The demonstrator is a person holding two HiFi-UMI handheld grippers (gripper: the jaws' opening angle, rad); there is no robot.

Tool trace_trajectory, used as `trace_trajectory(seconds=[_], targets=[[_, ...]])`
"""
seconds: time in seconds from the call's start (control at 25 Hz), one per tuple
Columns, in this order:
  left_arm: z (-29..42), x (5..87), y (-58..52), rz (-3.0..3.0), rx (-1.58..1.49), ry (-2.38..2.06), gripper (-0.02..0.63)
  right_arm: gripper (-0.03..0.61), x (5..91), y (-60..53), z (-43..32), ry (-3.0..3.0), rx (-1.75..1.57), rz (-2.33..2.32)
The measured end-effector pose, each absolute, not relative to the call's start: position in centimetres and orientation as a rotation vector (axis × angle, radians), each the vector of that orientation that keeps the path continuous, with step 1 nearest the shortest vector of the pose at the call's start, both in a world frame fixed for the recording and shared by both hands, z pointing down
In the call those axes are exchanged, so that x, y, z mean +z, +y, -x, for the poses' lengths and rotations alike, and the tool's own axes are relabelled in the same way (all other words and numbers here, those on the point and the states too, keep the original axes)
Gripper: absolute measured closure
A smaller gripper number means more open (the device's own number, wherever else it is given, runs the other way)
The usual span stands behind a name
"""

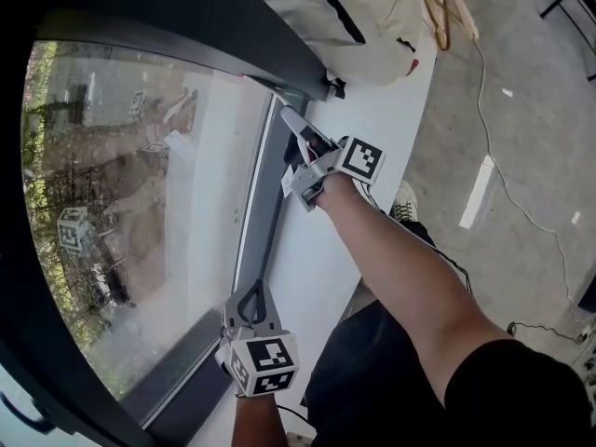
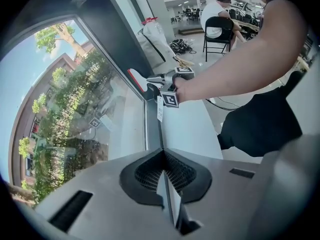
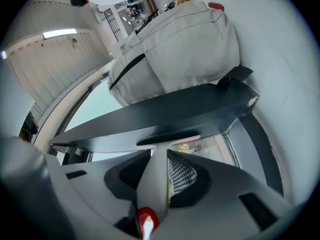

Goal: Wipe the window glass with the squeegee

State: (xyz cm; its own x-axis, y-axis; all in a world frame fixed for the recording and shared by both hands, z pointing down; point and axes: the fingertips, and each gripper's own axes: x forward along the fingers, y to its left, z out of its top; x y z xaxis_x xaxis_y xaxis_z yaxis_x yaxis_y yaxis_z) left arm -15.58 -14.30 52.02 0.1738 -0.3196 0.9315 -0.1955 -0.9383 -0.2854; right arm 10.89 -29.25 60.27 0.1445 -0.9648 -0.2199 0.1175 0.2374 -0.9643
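The window glass (image 1: pixel 121 203) fills the left of the head view inside a dark frame (image 1: pixel 186 17). My right gripper (image 1: pixel 303 152) is shut on the grey handle of the squeegee (image 1: pixel 293 124). In the right gripper view the squeegee's T-shaped blade (image 3: pixel 167 141) sits just under the dark frame bar, close to the glass's far corner. The left gripper view shows the squeegee (image 2: pixel 137 79) with a red stripe and the right gripper (image 2: pixel 167 86) ahead. My left gripper (image 1: pixel 250 291) is shut and empty, low over the lower frame rail beside the glass.
A white sill (image 1: pixel 317 250) runs along the window's right side. A beige bag (image 1: pixel 354 17) lies at its far end, with hangers (image 1: pixel 438 7) beside it. A white cable (image 1: pixel 521 212) trails over the grey floor. Chairs and seated people are far back in the room (image 2: pixel 215 14).
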Motion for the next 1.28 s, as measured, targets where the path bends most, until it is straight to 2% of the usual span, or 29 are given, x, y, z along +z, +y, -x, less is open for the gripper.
trace_trajectory(seconds=[0.8, 1.28], targets=[[16.8, 51.9, -15.4, 2.316, -1.92, 0.609, 0.612, 0.488, 59.7, -30.0, -9.4, 1.179, -1.023, 0.955], [22.5, 52.3, -12.4, 2.355, -1.886, 0.64, 0.613, 0.486, 59.0, -27.1, -2.7, 1.235, -1.038, 0.961]])
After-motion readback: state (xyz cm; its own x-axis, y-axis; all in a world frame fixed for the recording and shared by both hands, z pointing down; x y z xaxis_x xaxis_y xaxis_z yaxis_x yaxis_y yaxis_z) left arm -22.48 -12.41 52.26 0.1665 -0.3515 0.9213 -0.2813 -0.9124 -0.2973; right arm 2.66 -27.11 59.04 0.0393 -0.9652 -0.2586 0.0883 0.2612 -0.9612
